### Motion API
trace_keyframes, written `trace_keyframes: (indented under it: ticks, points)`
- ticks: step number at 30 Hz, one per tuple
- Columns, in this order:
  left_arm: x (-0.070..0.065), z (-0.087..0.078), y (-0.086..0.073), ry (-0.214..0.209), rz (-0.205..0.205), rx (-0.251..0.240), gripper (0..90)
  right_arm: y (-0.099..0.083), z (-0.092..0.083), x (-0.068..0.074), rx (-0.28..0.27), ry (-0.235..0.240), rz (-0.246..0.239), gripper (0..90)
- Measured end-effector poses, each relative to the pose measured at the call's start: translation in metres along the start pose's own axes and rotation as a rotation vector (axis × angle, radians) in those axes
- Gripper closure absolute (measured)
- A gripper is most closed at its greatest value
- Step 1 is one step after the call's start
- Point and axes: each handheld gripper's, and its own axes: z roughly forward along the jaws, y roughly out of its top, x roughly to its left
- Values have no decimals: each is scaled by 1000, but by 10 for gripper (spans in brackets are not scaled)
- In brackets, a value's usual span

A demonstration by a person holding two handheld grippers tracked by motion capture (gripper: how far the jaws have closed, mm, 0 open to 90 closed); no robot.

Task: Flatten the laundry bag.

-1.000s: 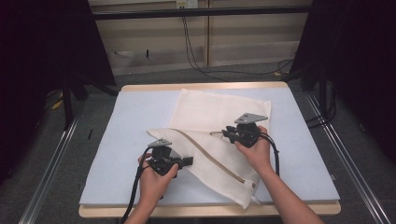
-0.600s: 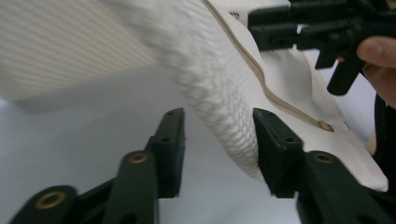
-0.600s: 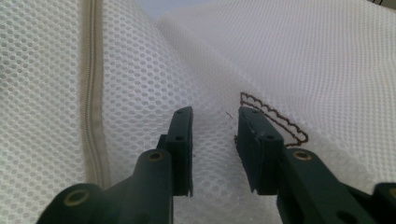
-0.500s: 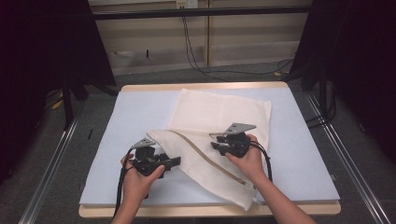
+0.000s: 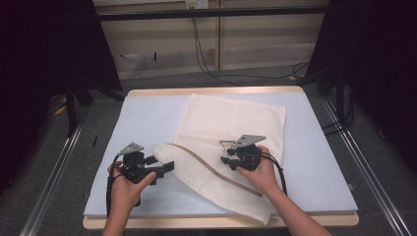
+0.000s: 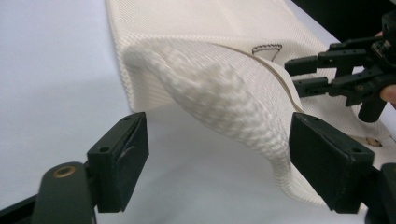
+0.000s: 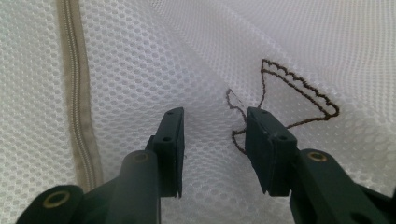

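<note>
- High view: cream mesh zip-up laundry bag (image 5: 231, 142) lying across the pale blue table mat (image 5: 142, 123), near corner folded over. Left gripper (image 5: 164, 167) pulled back beside the fold since a second ago.
- Left gripper view: jaws just opened wide, fold released, nothing gripped.
- Right gripper view: right gripper (image 7: 214, 140) part open, still widening, hovering over mesh, holding nothing. Fold apparently finished.

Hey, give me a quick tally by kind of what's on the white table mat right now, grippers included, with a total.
Mesh bag: 1, cream, with a tan zipper
Hand-held grippers: 2, the left gripper and the right gripper, both with jaws apart
Total: 3
</note>
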Motion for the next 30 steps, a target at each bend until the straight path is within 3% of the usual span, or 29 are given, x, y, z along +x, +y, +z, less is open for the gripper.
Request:
trace_keyframes:
  ticks: [8,20,24,30]
  points:
    - [9,-13,7,25,-6,-21,188,-4,2,1,13,6,-13,535]
    - [11,-11,11,14,-2,-11,191,-10,4,5,42,28,-46,519]
    - [12,-12,14,16,-5,-14,190,-11,3,9,49,34,-80,543]
    - [10,-7,17,0,-12,-12,206,-12,1,11,45,66,-83,652]
